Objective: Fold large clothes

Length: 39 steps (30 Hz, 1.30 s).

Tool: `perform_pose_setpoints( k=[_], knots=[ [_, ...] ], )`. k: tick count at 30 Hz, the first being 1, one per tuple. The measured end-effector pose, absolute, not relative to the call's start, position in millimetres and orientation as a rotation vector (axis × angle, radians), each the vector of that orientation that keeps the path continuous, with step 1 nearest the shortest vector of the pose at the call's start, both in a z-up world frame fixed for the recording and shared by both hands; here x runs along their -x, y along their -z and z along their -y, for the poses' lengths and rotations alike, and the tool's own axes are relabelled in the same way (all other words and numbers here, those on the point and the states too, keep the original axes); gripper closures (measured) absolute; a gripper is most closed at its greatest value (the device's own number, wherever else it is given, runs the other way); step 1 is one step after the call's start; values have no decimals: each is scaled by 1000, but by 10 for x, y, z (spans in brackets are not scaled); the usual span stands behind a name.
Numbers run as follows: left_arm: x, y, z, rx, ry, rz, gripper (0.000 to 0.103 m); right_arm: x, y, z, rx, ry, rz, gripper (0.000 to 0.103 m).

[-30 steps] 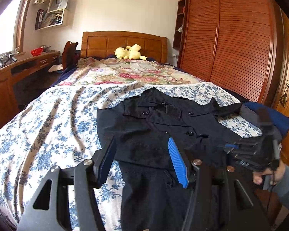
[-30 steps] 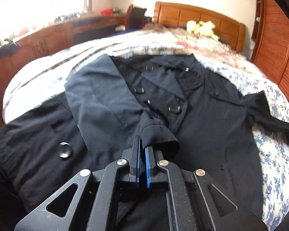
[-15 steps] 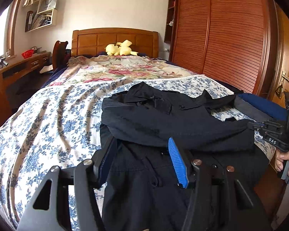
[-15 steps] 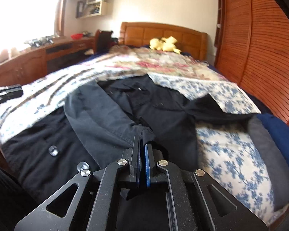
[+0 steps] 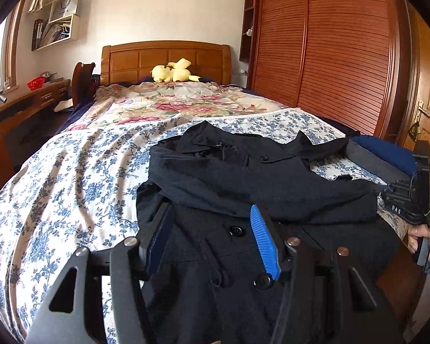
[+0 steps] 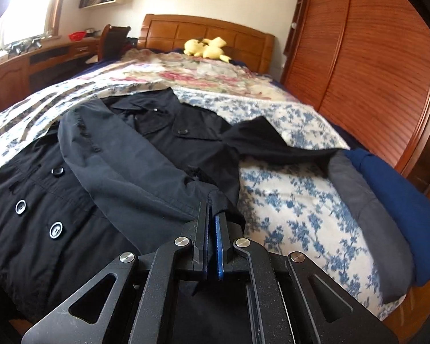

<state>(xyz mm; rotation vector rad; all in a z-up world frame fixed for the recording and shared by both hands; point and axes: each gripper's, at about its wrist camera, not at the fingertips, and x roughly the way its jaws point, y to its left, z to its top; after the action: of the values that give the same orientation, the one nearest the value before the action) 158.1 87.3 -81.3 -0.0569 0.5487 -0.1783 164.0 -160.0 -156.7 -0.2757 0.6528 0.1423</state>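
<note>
Sleeve-fold stage of folding a black double-breasted coat (image 5: 243,177) spread front-up on the bed (image 5: 71,172), over its blue-flowered sheet. The right tool (image 6: 212,218) is clamped together on the cuff (image 6: 218,200) of one sleeve (image 6: 123,160), which lies drawn diagonally across the coat's chest from the shoulder at the far left toward the near right edge. The left tool (image 5: 212,240) hangs above the buttoned lower front with its blue pads apart and nothing between them. The other sleeve (image 6: 272,140) trails off to the right over the sheet, its end near a grey and blue folded bundle (image 6: 387,200). The coat's long axis runs up the bed: collar (image 5: 212,140) toward the wooden headboard (image 5: 166,57) and the yellow plush toy (image 5: 172,71), hem toward the foot, where the person stands. Judged from this layout, the first sleeve is nearly placed; the next move calls for lowering the cuff flat onto the body panel and letting go without dragging the cloth, then bringing the trailing sleeve in likewise. Both sleeves should sit within the coat's outline before any fold along its length.
</note>
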Motion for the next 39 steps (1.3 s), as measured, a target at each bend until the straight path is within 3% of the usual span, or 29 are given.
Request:
perform_pose_setpoints(
  k=[5, 7, 9, 18, 29, 39],
  knots=[
    [-1619, 830, -805, 50, 185, -555, 48, -1583, 1626, 1564, 289, -155, -671, 94],
    [-1632, 834, -777, 47, 185, -557, 48, -1553, 1598, 1552, 293, -167, -659, 68],
    [-1639, 836, -748, 46, 181, -554, 48, -1537, 1561, 1549, 292, -174, -643, 52],
    [-1677, 882, -654, 27, 184, -562, 48, -1693, 1501, 1442, 292, -258, -627, 51],
    [-1820, 1024, -416, 14, 183, -589, 48, -2159, 2259, 1531, 218, -340, -846, 51],
    [-1981, 966, 80, -10, 218, -586, 48, -2001, 2010, 1751, 176, -395, -777, 50]
  ],
)
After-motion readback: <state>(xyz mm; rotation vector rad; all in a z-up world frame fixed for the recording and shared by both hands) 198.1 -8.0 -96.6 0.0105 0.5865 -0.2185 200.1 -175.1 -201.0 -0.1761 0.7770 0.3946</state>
